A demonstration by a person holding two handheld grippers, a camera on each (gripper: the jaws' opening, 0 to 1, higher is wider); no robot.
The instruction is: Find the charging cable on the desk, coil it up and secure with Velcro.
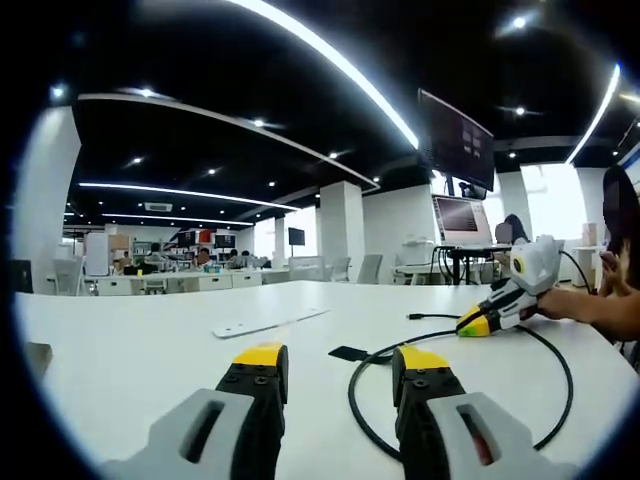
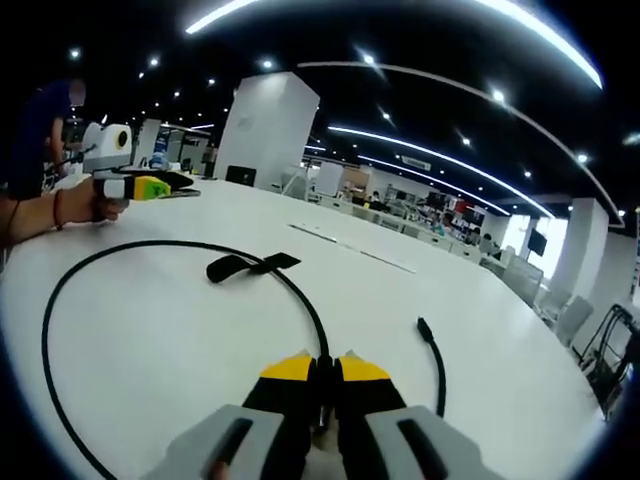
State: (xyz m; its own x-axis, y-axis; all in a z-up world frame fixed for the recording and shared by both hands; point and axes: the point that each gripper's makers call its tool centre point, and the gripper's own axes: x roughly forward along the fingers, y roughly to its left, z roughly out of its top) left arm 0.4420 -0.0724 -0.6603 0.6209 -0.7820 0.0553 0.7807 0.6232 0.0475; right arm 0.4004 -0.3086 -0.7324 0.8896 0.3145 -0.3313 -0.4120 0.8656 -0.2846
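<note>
Closest to the lens in the right gripper view, the right gripper (image 2: 319, 370) has its yellow-tipped jaws pinched together on the black charging cable (image 2: 300, 295), which runs up from between them near the bottom centre of the frame. From there the cable sweeps in a wide loop across the white desk (image 2: 150, 330) toward the left edge, while its free end with a small plug (image 2: 423, 325) lies just right of the jaws. Inside the upper part of the loop lies a black Velcro strap (image 2: 250, 265), touching the cable. Farther off, in the upper left, the left gripper (image 2: 170, 183) is held by a hand (image 2: 85, 205) above the desk. In the left gripper view, the left gripper (image 1: 335, 365) shows its jaws spread wide and holding nothing at the bottom of the frame. Between and beyond them the cable curves over the desk toward the right, where the right gripper sits on it at middle right. A flat white strip (image 1: 265, 322) lies on the desk farther back, left of centre.
</note>
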